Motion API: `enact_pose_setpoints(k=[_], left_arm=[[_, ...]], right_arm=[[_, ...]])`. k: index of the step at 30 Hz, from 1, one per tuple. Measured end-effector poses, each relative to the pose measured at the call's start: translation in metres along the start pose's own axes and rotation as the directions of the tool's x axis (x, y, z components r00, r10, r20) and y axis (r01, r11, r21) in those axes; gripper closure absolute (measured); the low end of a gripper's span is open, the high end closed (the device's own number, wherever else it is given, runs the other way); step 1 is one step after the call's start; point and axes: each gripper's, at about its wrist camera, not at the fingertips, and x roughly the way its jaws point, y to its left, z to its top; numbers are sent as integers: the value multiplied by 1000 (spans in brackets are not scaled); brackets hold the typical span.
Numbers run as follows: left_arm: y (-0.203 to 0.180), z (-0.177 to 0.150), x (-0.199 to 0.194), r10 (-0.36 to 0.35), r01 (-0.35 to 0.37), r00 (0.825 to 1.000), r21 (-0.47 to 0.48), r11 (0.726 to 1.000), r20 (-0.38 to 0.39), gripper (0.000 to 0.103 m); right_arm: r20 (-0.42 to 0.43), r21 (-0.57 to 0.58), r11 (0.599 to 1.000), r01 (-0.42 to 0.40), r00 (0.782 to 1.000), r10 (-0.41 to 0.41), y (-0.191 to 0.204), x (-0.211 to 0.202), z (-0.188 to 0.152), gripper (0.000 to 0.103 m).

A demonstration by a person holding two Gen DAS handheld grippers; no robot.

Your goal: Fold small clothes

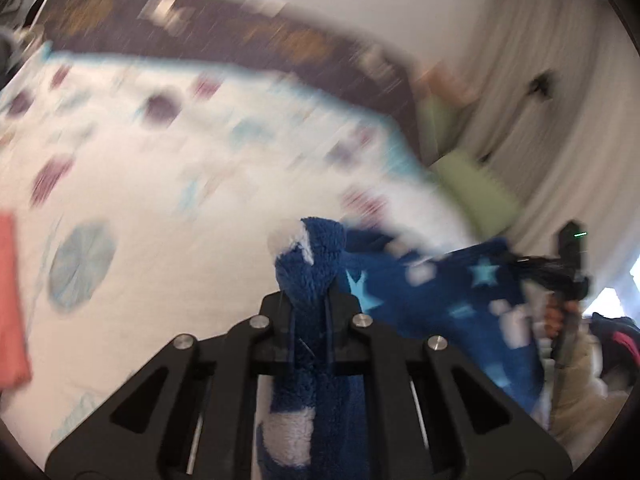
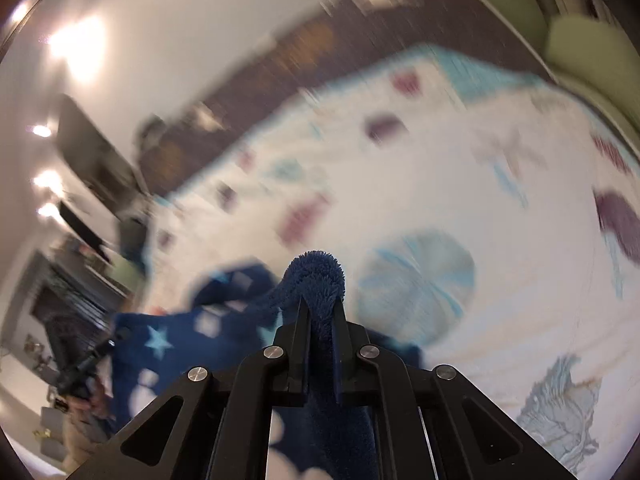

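A fluffy dark blue garment with light blue stars and white patches (image 1: 436, 296) hangs stretched between my two grippers above a bed. My left gripper (image 1: 311, 280) is shut on one bunched corner of it. My right gripper (image 2: 320, 300) is shut on another corner, and the cloth (image 2: 180, 344) spreads out to its left. In the left wrist view the right gripper (image 1: 560, 272) shows at the far right edge of the cloth. In the right wrist view the left gripper (image 2: 92, 360) shows at the cloth's far left end. Both views are motion-blurred.
The bed (image 1: 160, 184) has a white cover with purple and light blue patches. A red cloth (image 1: 10, 300) lies at its left edge. A dark headboard (image 1: 240, 28) runs behind, a green cushion (image 1: 476, 188) and pale curtains (image 1: 560, 120) to the right. A dark screen (image 2: 92, 156) hangs on the wall.
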Motion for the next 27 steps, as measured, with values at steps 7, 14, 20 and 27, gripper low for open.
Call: enact_pose_setpoints(k=[7,14,20,27], left_arm=[[57,-18,54,100,-112,982,-67,991,-163,86],[50,-40,38,210,-220,962,-40,975,-175,77],[6,-31,-34,154,-154,988,-5,988,-11,72],[-2,-110,-2,304,-292,934,86,952,-187,50]], right_arm=[[-42,-18,991,134,990,-134,-23,31,5,91],[-95,53,962,268,960,-263,-41,34,-8,75],[-23,-81,986,148,988,-151,13,-33,-24,74],[-201,-166,974,155,961,-188,33,1,-109,59]])
